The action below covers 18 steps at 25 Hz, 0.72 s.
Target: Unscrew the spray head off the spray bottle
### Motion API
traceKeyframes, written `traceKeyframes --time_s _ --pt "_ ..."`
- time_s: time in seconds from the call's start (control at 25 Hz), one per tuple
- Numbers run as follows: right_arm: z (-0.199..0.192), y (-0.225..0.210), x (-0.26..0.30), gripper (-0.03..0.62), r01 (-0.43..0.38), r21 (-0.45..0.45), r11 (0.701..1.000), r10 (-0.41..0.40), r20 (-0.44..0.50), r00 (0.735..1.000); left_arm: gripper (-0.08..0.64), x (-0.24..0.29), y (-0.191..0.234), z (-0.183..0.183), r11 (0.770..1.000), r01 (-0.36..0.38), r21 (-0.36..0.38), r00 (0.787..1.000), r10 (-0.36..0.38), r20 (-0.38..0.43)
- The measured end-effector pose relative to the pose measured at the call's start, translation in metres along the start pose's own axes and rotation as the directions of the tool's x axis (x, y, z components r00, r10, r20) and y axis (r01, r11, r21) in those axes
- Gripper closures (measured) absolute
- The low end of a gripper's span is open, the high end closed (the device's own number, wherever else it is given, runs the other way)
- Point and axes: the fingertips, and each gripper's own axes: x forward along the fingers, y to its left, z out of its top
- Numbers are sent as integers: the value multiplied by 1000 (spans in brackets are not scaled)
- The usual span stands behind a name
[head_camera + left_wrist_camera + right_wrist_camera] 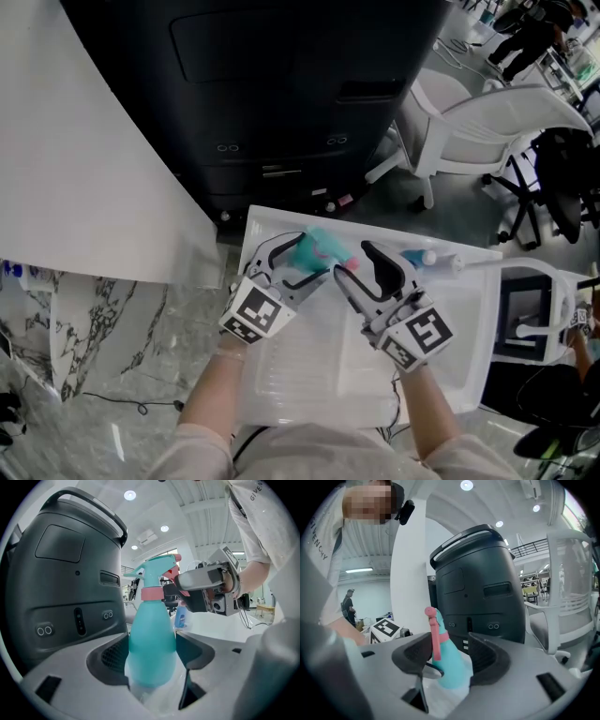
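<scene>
1. The left gripper (298, 259) clenches the teal spray bottle (151, 644) between its fingers.
2. The right gripper (357, 264) has its fingers released around the spray head (434, 629).
3. A black machine (281, 84) looms beyond the fingertips, and a small bottle (427, 257) lies to their right.

Bottle: teal plastic spray bottle (151, 644), upright, clamped on both sides by the pads of the left gripper (153, 656).
Top: teal-and-pink spray head (157, 571), with the right gripper (172, 591) reaching it from the right.
Behind: big dark grey machine casing (65, 583), left.
</scene>
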Motion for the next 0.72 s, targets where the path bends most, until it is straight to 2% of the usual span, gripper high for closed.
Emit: traceKeyframes --time_s 0.32,0.44,0.52,0.64,0.72 --pt "0 -33 1 376 105 92 990 -107 20 994 244 0 0 1 1000 0 0 1000 0 -6" --pt "1 -34 5 419 151 77 986 -153 16 988 244 -1 1 0 1000 -2 -2 1000 2 -4" --pt "6 -23 3 433 134 33 990 -135 37 990 244 -1 0 0 1000 -4 -3 1000 4 -4" --pt "15 7 -1 426 29 -2 1000 -28 86 996 244 0 0 0 1000 -4 -2 1000 4 -3" --pt "18 25 5 356 -42 19 999 40 89 995 242 0 0 0 1000 -5 -1 1000 5 -3"
